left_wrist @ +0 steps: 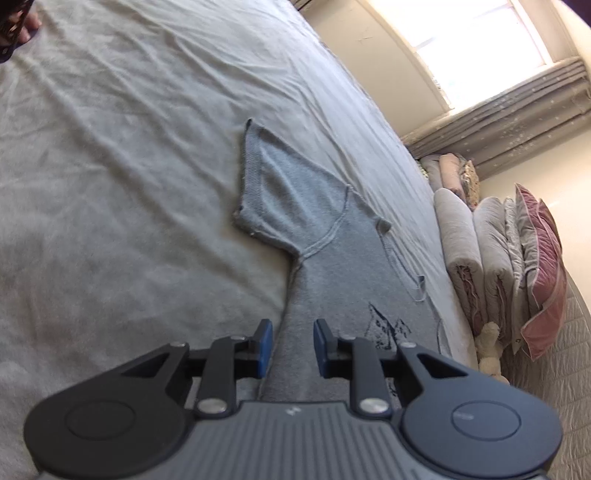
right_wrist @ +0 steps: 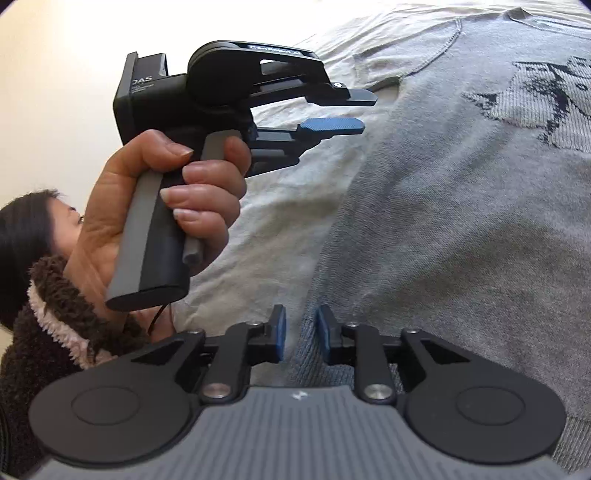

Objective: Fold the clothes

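Bedroom, daylit. Bed covered by a creased pale sheet; window and curtain at upper right, both washed out by glare.

Bedding: folded quilts and a pink pillow stacked at the bed's far side; lower part cut off by the frame edge. A pale soft toy beside the stack, too blurred to identify.

Sweater: grey knit, lying flat on the sheet, one short sleeve spread out to the left. Dark woven motif on the chest, partly hidden behind the gripper body in the left view and cut by the frame edge in the right view. Hem runs under both grippers and is not fully visible.

Left gripper: tilted down over the sweater's side edge, jaws parted narrowly, blue pads clear of the cloth, nothing held.

Left hand: wrapped around the grey handle, fingers curled on the trigger; furry brown sleeve at the wrist.

Right gripper: angled down at the ribbed hem, jaws slightly apart, no cloth pinched as far as can be seen.

Upper left corner of the left view: a foot, mostly cut off.
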### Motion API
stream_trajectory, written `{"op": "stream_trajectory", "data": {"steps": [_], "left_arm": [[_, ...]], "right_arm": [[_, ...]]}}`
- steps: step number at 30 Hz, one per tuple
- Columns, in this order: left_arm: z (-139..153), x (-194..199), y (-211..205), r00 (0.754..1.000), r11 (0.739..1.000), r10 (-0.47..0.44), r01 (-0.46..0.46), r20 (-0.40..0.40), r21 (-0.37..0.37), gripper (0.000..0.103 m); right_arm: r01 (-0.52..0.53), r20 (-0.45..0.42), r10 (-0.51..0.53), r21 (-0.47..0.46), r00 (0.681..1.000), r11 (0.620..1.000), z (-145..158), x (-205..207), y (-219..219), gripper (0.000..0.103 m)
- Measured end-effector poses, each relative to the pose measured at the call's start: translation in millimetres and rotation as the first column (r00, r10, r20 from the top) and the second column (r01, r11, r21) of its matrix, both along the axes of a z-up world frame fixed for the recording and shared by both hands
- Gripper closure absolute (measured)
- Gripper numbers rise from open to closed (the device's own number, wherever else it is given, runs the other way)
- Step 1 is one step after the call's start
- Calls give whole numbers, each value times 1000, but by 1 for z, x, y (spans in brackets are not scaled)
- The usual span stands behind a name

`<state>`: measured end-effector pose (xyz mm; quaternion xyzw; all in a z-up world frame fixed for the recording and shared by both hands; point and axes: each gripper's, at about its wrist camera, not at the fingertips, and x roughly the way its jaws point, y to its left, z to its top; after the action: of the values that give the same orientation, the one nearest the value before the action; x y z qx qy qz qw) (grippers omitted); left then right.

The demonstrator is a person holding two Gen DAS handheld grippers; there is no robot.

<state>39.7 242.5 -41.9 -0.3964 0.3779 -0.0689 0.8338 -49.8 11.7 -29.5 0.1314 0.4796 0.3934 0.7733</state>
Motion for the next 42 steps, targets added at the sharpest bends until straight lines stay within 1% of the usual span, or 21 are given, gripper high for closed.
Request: {"op": "stream_trajectory", "data": {"steps": [2,5,6,7,8,9,10,12,14,17,19,21,24,27,28,30,33,36,38,40,42], "left_arm": [[5,1,-8,997,997,-71,71,37,11,86],[2,6,-25,982,982,-184,183,35,46,87],[-1,8,-30,981,977,-192,191,3,93,87],[-5,10,-34,983,970,-179,185,-48,160,87],[-8,11,-36,984,959,-160,174,-81,224,91],[-10,12,-35,985,945,-136,160,-103,285,101],[-10,12,-32,987,942,-120,147,-104,302,101],[-5,9,-24,994,949,-73,95,-82,301,100],[3,6,-18,998,948,-49,57,-36,313,99],[8,2,-20,994,963,-107,96,31,253,99],[12,-4,-34,979,953,-192,168,71,253,99],[10,-12,-53,955,917,-285,247,84,313,99],[-3,-25,-74,931,853,-364,318,36,413,99],[-15,-53,-80,925,821,-378,312,46,478,98],[-16,-62,-80,922,815,-384,315,46,486,98],[-12,-77,-82,914,797,-405,334,34,504,96],[-6,-100,-88,882,739,-471,400,-9,542,90],[-2,-117,-95,833,658,-547,488,-82,573,87],[2,-127,-99,809,610,-574,526,-128,593,87],[4,-136,-100,794,582,-587,549,-157,600,87],[5,-146,-102,775,547,-605,571,-182,612,86]], "right_arm": [[5,27,-6,16,1000,1000,8,0,-7,75],[53,47,-54,22,997,998,14,3,-21,74],[70,53,-70,15,996,997,15,4,-24,74],[84,61,-84,3,995,996,15,3,-27,74],[98,73,-97,-14,993,995,15,5,-30,74],[111,87,-108,-29,990,993,17,6,-35,74],[123,102,-119,-41,988,992,18,6,-41,74],[160,133,-151,-65,980,985,21,7,-56,72],[220,177,-201,-93,964,971,24,10,-73,72],[318,261,-273,-146,926,937,29,14,-100,69],[384,327,-308,-200,893,901,29,15,-118,68],[442,377,-337,-241,863,864,25,17,-136,67],[504,414,-368,-290,832,814,14,18,-164,64],[542,418,-391,-346,820,766,2,7,-194,62],[550,419,-396,-359,817,754,-2,0,-202,60],[558,424,-402,-355,811,750,-6,-17,-219,47],[556,429,-396,-361,812,749,-10,-39,-232,44],[547,424,-387,-374,819,749,-9,-60,-243,40],[536,410,-381,-384,829,752,-7,-73,-249,39],[526,401,-375,-393,836,754,-6,-84,-255,38],[517,387,-370,-406,844,754,-4,-95,-261,35]]}}
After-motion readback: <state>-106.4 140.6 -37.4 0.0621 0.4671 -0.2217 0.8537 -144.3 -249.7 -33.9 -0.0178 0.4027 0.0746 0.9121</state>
